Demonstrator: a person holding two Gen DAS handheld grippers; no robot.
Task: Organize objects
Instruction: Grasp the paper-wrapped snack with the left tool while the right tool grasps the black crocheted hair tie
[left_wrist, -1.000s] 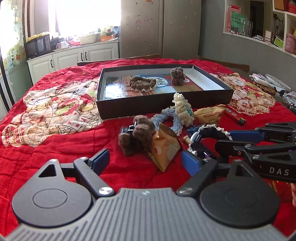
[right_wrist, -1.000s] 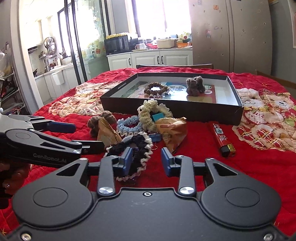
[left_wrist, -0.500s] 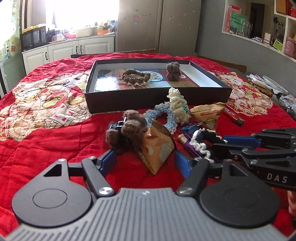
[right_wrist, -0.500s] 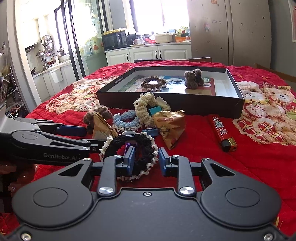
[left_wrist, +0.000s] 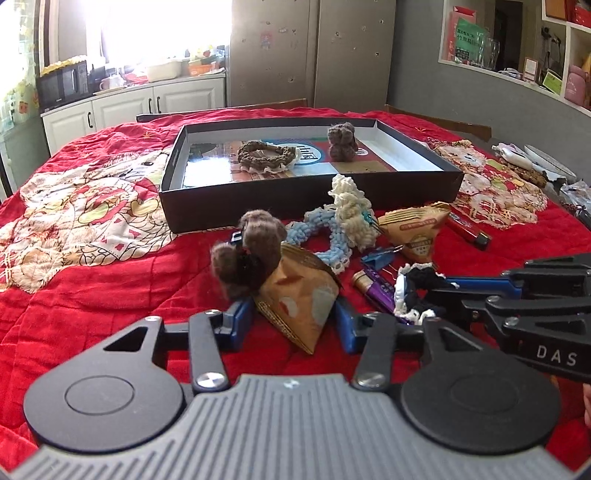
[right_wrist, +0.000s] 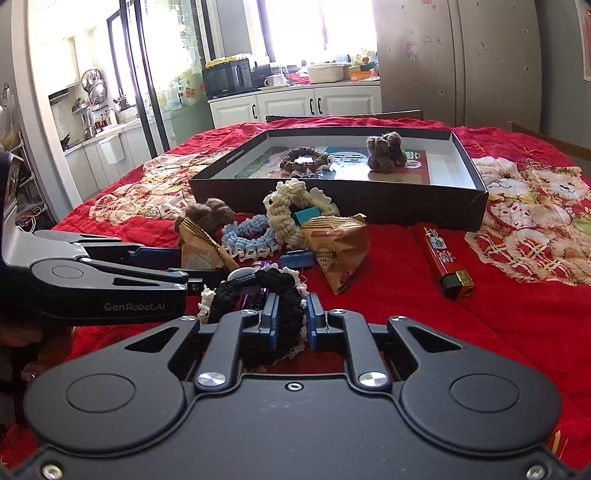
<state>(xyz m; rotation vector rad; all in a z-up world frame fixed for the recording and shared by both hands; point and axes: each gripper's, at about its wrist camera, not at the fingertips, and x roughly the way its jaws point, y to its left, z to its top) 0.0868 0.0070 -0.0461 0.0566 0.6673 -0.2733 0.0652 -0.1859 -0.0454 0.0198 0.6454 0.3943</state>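
A loose pile lies on the red quilt in front of a black box (left_wrist: 295, 210). My left gripper (left_wrist: 292, 323) has an orange snack packet (left_wrist: 299, 302) between its blue pads. Its jaws are closing, with the pads just beside the packet's edges. A brown fuzzy hair tie (left_wrist: 251, 254) leans on the packet's left. My right gripper (right_wrist: 291, 319) is shut on a black scrunchie with white lace trim (right_wrist: 266, 284). The left wrist view shows that scrunchie (left_wrist: 417, 282) at the right gripper's (left_wrist: 439, 290) tips.
The pile also holds a blue scrunchie (left_wrist: 325, 236), a cream scrunchie (left_wrist: 351, 210), a second snack packet (right_wrist: 336, 251), a blue clip (right_wrist: 295, 258) and a purple tube (left_wrist: 376, 291). A red lighter (right_wrist: 443, 258) lies to the right. The box holds a brown scrunchie (right_wrist: 303, 158) and a fuzzy tie (right_wrist: 386, 151).
The left jaws have narrowed from wide open to the snack packet's sides. The right jaws have closed onto the black scrunchie. Neither hand has shifted much.
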